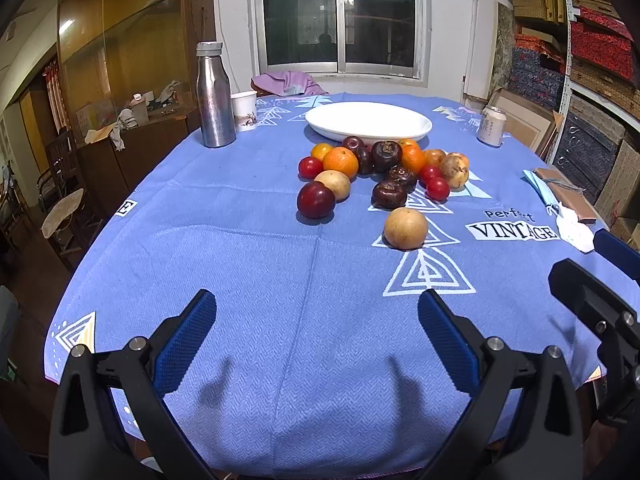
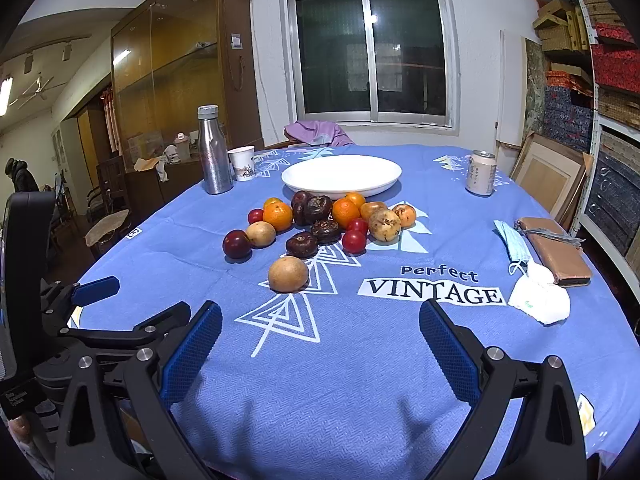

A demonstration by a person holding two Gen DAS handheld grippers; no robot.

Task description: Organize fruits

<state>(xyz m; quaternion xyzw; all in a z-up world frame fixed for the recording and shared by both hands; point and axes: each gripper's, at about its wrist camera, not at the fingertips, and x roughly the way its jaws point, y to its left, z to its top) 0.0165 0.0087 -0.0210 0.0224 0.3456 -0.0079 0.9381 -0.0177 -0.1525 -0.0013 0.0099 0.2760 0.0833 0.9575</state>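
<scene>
A pile of fruit lies mid-table on the blue cloth: oranges, dark purple fruits, small red fruits, a dark red plum and a tan round fruit nearest me. The tan fruit also shows in the right wrist view. An empty white plate sits just behind the pile. My left gripper is open and empty, over the near cloth. My right gripper is open and empty, to the right of the left gripper.
A steel bottle and paper cup stand at the back left. A drink can stands at the back right. A face mask, brown wallet and crumpled tissue lie at the right edge.
</scene>
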